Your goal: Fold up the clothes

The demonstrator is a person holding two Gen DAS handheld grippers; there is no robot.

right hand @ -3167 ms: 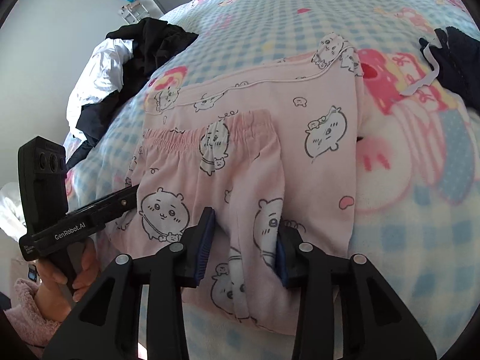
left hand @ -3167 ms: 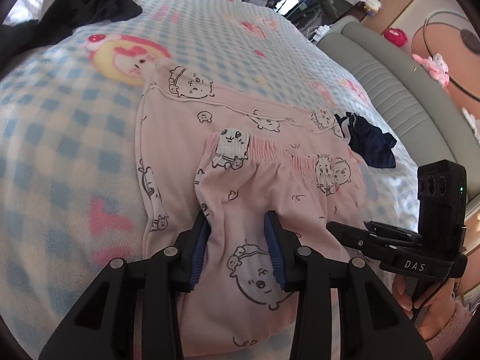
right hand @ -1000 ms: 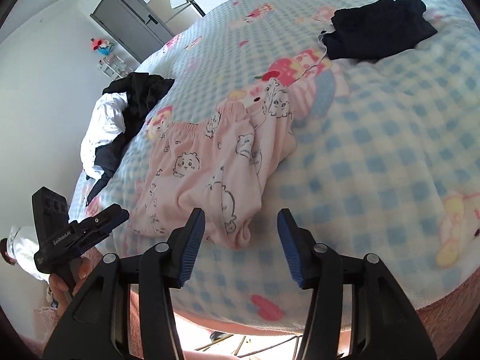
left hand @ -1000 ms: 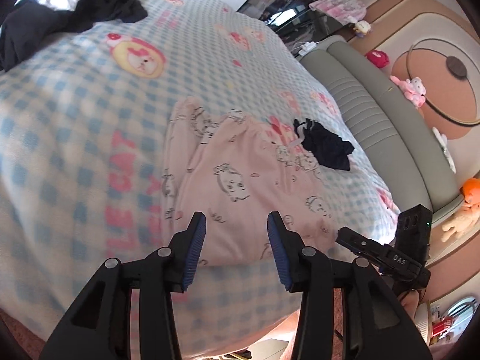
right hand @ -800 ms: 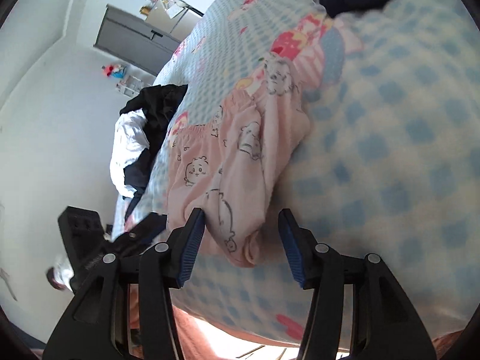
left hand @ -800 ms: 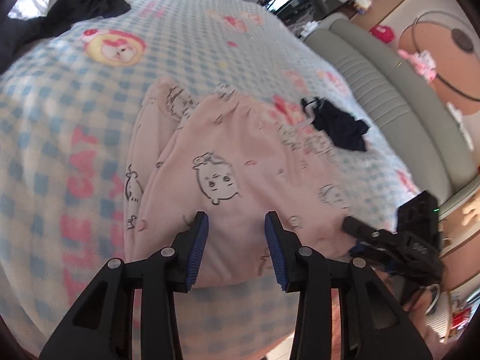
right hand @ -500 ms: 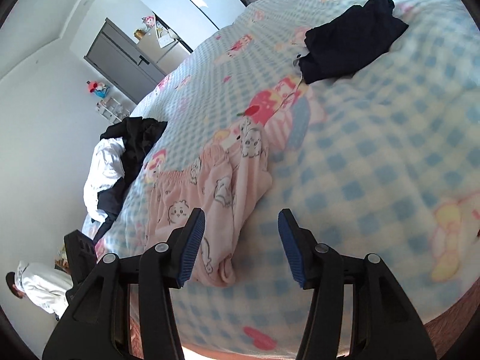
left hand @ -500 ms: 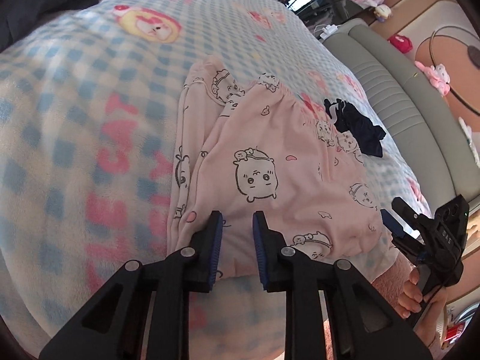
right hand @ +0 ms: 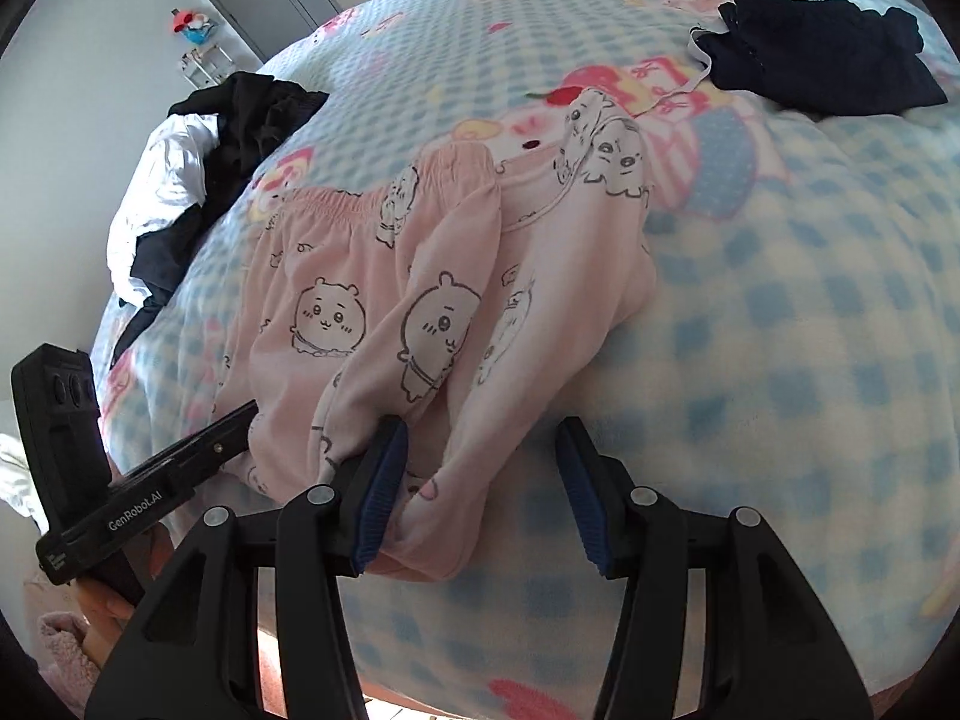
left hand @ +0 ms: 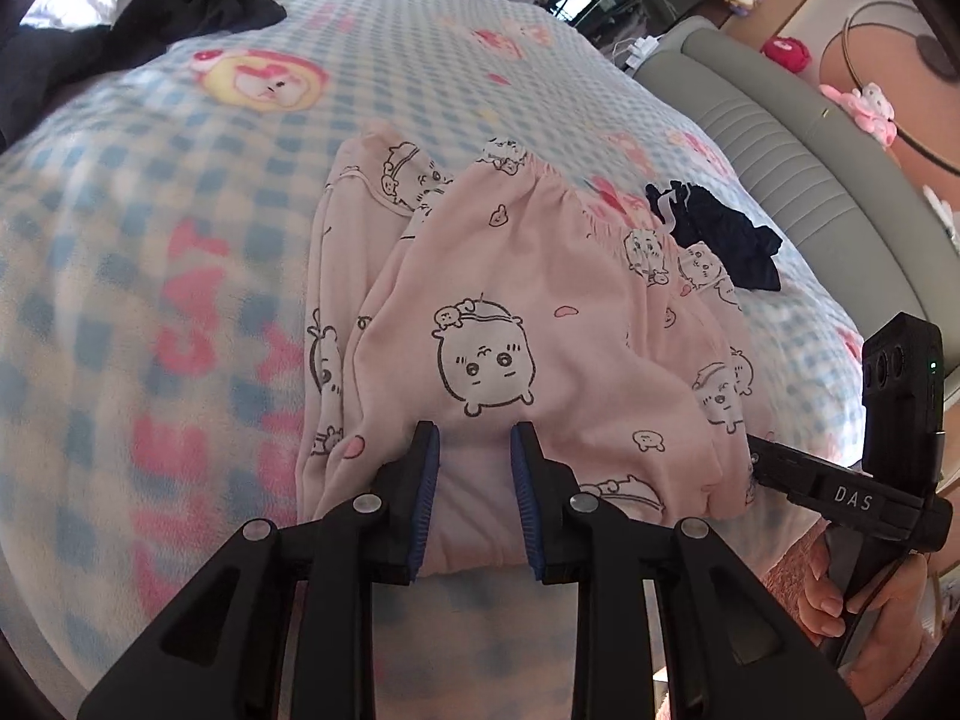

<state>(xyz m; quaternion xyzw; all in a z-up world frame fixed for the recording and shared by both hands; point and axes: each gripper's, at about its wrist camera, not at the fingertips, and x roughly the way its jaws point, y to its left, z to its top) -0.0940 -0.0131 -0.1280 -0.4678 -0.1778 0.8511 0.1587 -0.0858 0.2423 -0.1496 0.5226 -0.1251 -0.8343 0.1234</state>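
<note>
My left hand-held gripper (left hand: 474, 450) opens narrowly astride the pink pyjamas' (left hand: 540, 324) near fold; right hand-held gripper (right hand: 480, 462) wide, empty — next, pinch and fold away.

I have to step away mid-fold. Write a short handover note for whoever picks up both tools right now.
Left tool: jaws opening, near edge of the pink pajamas between the pads, no firm pinch visible.
Right tool: open, straddling the pajamas' near right corner; fabric touches the left pad only.
Things: pajamas lie folded into a bundle near the bed's front edge on the checked blanket, waistband on the far side. A dark garment lies beyond them; a black and white clothes pile sits farther back.
Done: pajamas folded over at least once.
Left: probably finish this bundle, then fold the other clothes.
</note>
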